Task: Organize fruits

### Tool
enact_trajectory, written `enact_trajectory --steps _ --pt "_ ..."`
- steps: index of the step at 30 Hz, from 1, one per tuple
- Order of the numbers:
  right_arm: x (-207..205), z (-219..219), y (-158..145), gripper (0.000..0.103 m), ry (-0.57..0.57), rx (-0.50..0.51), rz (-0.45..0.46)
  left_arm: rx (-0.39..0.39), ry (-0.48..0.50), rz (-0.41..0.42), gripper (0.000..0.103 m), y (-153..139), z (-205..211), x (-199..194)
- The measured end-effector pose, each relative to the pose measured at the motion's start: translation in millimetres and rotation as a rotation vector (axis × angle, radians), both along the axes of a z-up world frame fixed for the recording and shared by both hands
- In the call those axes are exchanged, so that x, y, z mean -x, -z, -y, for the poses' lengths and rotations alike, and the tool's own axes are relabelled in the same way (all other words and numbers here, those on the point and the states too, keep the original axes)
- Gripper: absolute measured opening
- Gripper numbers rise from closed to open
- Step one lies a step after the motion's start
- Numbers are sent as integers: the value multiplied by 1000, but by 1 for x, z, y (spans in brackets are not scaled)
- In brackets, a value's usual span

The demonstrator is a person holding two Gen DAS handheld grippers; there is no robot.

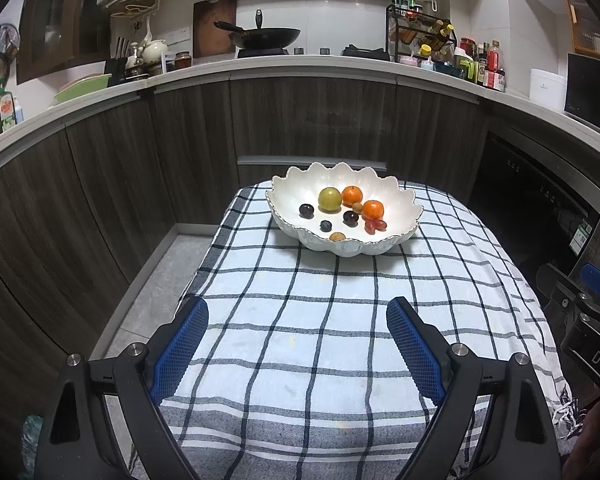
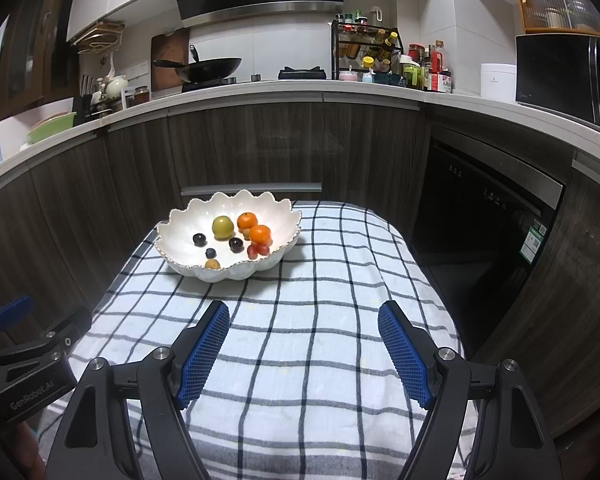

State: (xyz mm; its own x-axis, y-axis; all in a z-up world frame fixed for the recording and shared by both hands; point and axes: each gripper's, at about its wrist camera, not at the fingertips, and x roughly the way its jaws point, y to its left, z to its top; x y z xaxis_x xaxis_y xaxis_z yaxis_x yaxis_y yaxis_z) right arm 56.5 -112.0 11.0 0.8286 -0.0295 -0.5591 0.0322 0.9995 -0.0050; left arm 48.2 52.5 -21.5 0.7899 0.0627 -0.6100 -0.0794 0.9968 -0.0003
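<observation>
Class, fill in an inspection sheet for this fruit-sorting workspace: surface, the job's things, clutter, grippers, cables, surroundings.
Surface: checked cloth covers the table.
Job's things: scalloped white bowl holds a green fruit, two oranges, dark plums, red grapes and small brown fruits.
Clutter: nothing seen on the cloth.
Grippers: left gripper and right gripper both open, empty, short of the bowl.
Cables: nothing seen.
Surroundings: kitchen counter with wok, bottles; dark cabinets.

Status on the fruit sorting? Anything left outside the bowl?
Looks done: every visible fruit, including the green apple and two oranges, sits in the white bowl; the checked cloth carries no loose fruit. In hand: nothing, the left tool and right tool are open and empty. Left: nothing visible.
</observation>
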Motion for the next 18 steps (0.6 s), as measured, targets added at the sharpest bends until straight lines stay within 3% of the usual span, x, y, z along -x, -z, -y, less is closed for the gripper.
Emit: enact_trajectory --steps 18 --pt "0 0 0 78 0 -2 0 0 0 -1 91 4 -1 -2"
